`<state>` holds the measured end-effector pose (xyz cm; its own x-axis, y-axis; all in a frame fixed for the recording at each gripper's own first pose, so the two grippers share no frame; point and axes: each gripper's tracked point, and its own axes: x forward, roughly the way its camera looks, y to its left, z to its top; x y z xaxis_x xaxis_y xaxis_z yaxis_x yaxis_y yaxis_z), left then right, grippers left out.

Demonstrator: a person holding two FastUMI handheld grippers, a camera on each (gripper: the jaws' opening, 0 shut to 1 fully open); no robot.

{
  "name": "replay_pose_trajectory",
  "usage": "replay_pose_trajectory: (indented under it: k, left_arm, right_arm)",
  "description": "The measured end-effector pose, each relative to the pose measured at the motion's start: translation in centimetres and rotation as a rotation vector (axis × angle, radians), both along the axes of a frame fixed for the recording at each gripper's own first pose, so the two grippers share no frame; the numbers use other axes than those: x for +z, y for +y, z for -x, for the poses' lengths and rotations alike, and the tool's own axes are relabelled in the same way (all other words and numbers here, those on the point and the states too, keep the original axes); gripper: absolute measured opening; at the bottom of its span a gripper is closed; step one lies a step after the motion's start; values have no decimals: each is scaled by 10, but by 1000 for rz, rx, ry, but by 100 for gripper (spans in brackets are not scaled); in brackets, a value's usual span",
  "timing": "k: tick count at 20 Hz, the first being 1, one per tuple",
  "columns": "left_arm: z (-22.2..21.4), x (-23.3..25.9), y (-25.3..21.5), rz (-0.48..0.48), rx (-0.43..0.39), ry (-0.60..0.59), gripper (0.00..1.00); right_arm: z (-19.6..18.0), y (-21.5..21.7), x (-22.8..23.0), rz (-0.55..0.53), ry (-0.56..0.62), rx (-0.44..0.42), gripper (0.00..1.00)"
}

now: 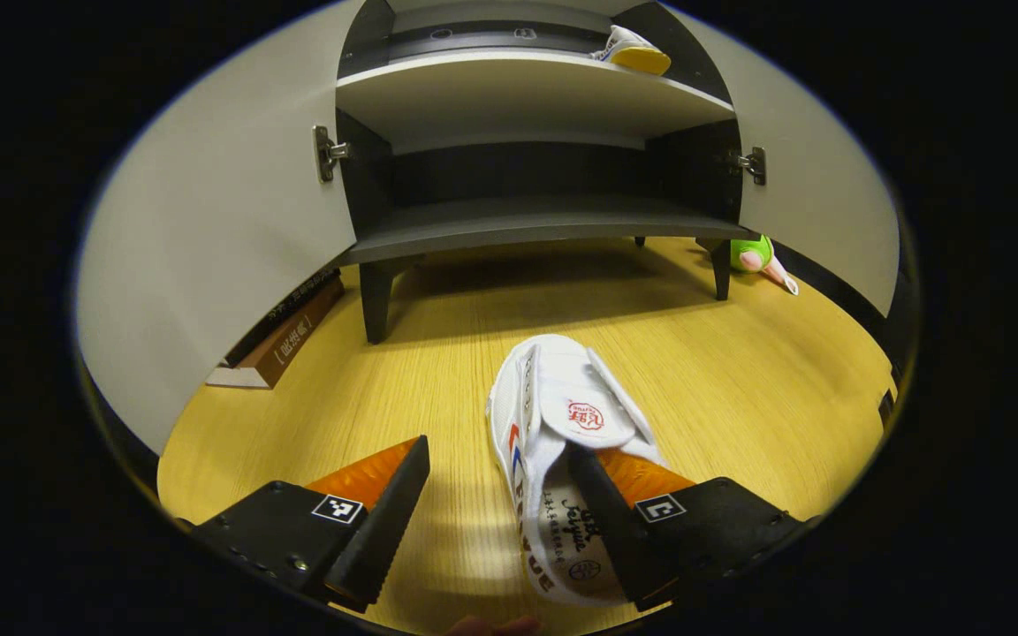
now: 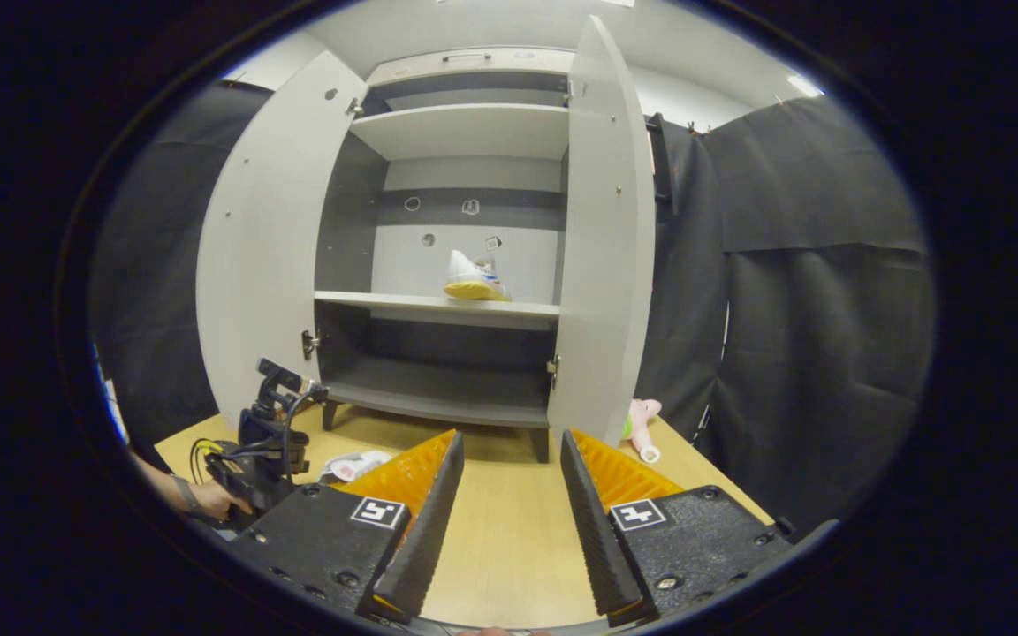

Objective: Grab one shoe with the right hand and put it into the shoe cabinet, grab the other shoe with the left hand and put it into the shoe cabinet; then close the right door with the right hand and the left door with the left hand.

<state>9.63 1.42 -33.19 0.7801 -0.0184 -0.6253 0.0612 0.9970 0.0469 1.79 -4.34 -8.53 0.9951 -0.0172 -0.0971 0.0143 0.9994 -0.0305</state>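
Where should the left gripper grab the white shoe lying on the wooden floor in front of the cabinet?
Probably across the heel end of the white shoe, coming from directly behind it. The shoe lies flat with its toe toward the cabinet and its opening nearest the left gripper. One finger already sits over the opening, the other out to the shoe's side, so closing on the side wall by the collar looks simplest.

Bench (image 1: pixel 739 389): pale wood-grain laminate, smooth, slight sheen. Shoe (image 1: pixel 562 424): white cloth upper, matt, printed insole. Cabinet doors (image 1: pixel 208 265): smooth matt off-white panel; hinges (image 1: pixel 329 153) bright metal. Left tongs (image 1: pixel 496 481): ribbed black rubbery pads (image 1: pixel 385 521), translucent orange plastic backing.
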Motion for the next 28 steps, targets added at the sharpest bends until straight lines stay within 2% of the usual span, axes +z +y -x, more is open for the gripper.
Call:
replay_pose_trajectory:
  k: [3,7,10,11,12,13,14,15,16,18,21,22,24,28]
  left_arm:
    - [-10,-10,3,25,6,18,94]
    - [-22,-10,4,44,5,-22,92]
    - [-27,-13,2,71,44,-44,72]
    - [-29,-14,-1,83,48,-48,80]
    - [-30,-12,-6,91,44,-54,59]
    - [-29,-12,-6,83,47,-53,48]
    - [-31,-13,-8,85,51,-60,42]
    - [-32,-13,1,71,74,-63,41]
    - [-33,-16,3,89,95,-47,12]
    - [-26,-13,2,142,109,-31,2]
    - [-7,6,3,202,127,-30,1]
    - [1,21,4,211,140,-49,1]
    - [16,59,6,227,156,-95,1]
    - [29,150,10,188,136,-218,1]
  right_arm:
    - [-6,-1,-2,11,9,-6,71]
    - [-14,1,-5,15,25,-9,71]
    - [-18,3,-8,16,39,-9,72]
    - [-16,4,-9,18,43,-8,71]
    - [-17,5,-10,22,47,-9,71]
    - [-17,6,-11,28,53,-9,71]
    - [-17,6,-12,32,57,-9,71]
    - [-17,7,-12,35,59,-8,71]
    - [-18,8,-12,36,60,-5,71]
    - [-18,12,-12,40,61,5,71]
    - [-20,22,-7,54,44,33,72]
    - [-22,26,-5,60,39,45,70]
    - [-26,35,-4,65,32,70,70]
    - [-30,51,3,51,11,112,70]
